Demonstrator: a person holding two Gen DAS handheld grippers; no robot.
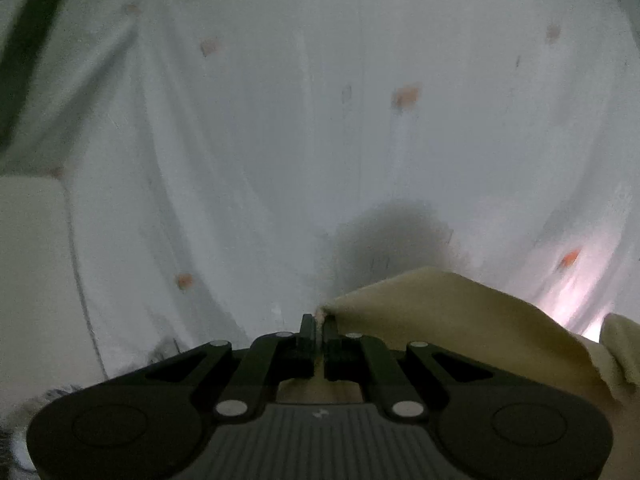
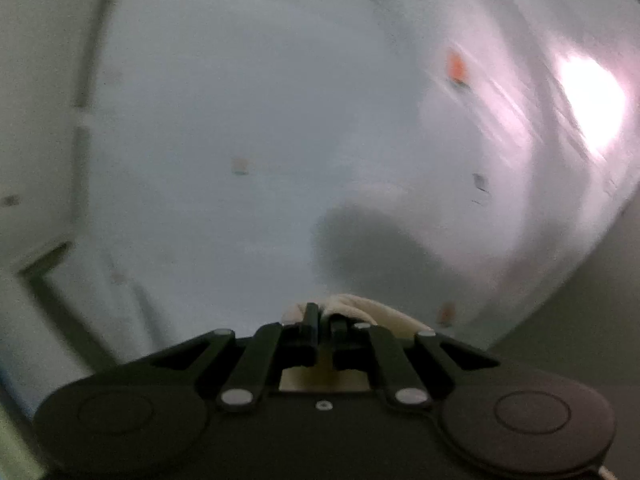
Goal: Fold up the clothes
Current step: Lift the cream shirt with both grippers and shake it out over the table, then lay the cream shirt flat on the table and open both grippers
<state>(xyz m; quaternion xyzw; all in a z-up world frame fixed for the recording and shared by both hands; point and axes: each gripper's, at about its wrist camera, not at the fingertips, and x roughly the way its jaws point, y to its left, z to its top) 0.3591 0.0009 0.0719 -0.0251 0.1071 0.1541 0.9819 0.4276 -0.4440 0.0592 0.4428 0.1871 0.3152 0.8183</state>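
Jaws of both grippers (left gripper [image 1: 319, 322], right gripper [image 2: 325, 316]) clamp one cream garment [image 1: 440, 312].

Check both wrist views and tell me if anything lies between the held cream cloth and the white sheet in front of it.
Nothing visible does. The left gripper and the right gripper are each shut on an edge of the cream cloth, and ahead of it only the white sheet with orange specks shows, bare apart from shadows.
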